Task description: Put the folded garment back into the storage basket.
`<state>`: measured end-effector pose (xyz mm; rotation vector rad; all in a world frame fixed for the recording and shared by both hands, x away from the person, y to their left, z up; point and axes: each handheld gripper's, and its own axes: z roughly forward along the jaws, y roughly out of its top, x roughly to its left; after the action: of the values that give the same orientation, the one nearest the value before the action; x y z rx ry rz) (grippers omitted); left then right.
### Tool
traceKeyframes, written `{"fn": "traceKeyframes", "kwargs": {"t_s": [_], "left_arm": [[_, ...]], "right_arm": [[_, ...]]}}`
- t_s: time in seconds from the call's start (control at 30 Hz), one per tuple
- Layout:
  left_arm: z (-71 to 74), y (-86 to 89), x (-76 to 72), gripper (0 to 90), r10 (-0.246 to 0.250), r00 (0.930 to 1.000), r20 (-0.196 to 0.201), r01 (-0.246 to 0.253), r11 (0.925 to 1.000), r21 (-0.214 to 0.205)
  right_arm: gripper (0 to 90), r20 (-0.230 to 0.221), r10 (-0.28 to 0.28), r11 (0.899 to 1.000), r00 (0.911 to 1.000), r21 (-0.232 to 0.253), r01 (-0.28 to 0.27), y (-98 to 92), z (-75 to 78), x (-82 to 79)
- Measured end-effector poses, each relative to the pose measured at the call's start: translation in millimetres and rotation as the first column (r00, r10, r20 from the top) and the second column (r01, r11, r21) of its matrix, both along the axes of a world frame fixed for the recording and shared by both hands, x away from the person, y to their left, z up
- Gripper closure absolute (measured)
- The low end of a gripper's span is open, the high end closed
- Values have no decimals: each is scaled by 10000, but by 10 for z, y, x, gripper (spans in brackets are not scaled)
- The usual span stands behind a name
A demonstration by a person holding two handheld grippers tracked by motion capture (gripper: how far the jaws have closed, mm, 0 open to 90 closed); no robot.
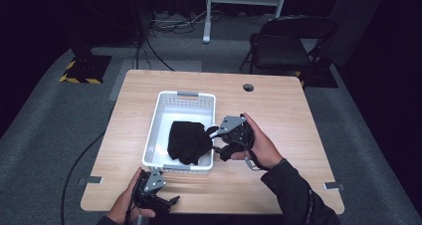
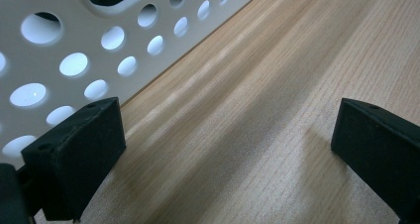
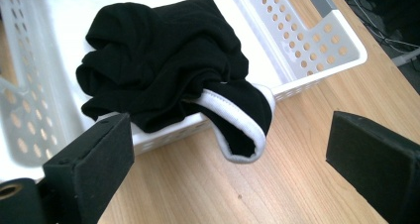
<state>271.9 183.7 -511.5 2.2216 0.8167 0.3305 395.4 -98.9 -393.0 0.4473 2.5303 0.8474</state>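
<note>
One table (image 1: 278,130), light wood grain, with one round hole near its far edge. One chair (image 1: 283,46) beyond it. One basket (image 1: 164,110), white plastic, walls pierced with round holes, standing mid-table. One garment (image 1: 186,141), black, crumpled in the basket's near right part; a white-trimmed loop of it hangs out over the right wall. Two grippers: the right gripper (image 1: 215,140) just beside that wall near the loop, jaws spread, holding nothing; the left gripper (image 1: 169,201) at the near edge, jaws spread over bare wood.
</note>
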Motion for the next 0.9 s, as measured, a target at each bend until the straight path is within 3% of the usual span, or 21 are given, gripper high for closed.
{"fn": "traceKeyframes", "kwargs": {"t_s": [0.9], "left_arm": [[-1,-1,0,2,5,10000,-20,-5,10000,-13]], "right_arm": [[47,318,-443,9986,9985,-272,452,-379,8,-106]]}}
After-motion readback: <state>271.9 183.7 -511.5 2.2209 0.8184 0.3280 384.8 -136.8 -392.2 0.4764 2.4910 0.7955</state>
